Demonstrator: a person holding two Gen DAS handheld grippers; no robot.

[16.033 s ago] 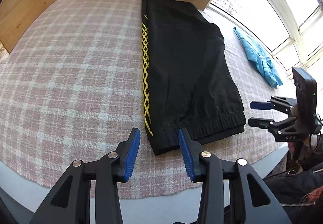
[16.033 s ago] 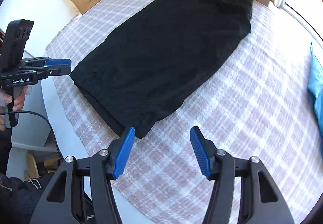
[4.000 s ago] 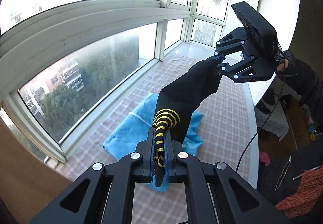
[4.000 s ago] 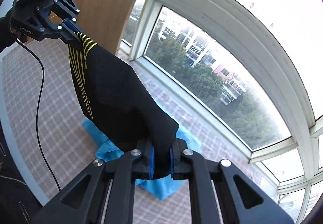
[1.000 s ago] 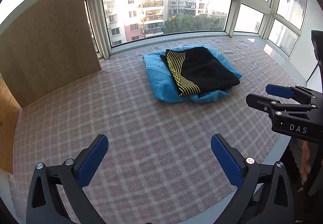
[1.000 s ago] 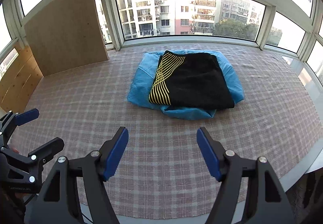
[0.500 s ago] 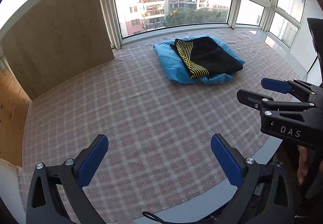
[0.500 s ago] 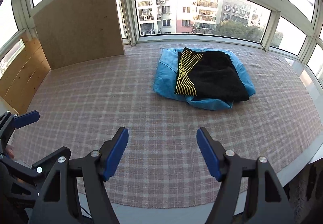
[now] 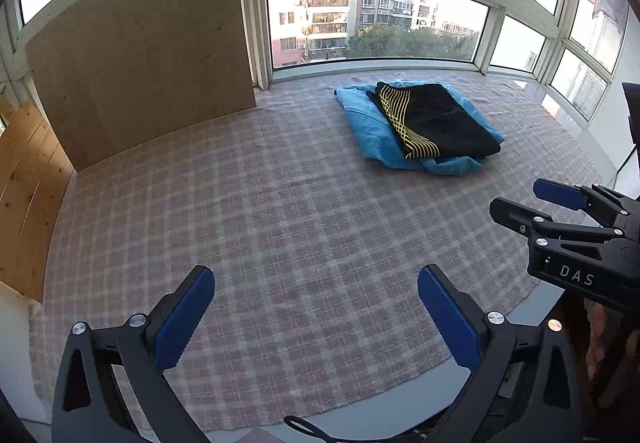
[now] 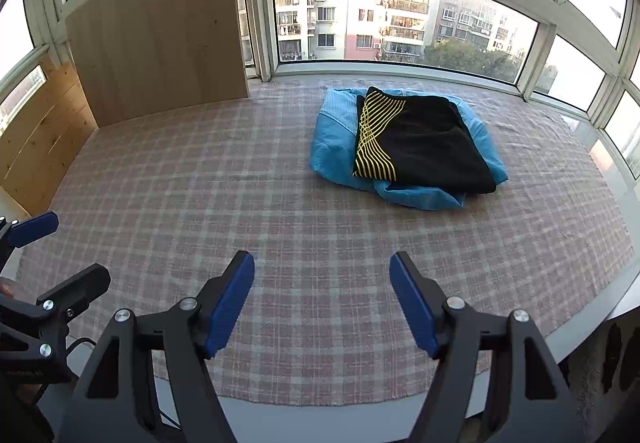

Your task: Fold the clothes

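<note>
Folded black trousers with yellow stripes [image 9: 440,123] lie on top of a folded blue garment [image 9: 368,127] at the far right of the plaid-covered surface [image 9: 280,211]. They also show in the right wrist view [image 10: 424,143], on the blue garment [image 10: 332,139]. My left gripper [image 9: 316,283] is open and empty, over the near part of the cloth. My right gripper [image 10: 322,267] is open and empty too. It also shows in the left wrist view [image 9: 520,199], at the right edge. The left gripper also shows at the left edge of the right wrist view [image 10: 64,251].
A wooden board [image 9: 140,51] leans against the windows at the back left. Wood panelling [image 9: 28,179] lines the left side. Windows [image 10: 400,19] run along the far edge. The plaid cloth [image 10: 280,203] ends at a white front edge [image 10: 320,419].
Both grippers have drawn back from the clothes pile and swung left, so the pile sits farther right and smaller. Both stay open and empty.
</note>
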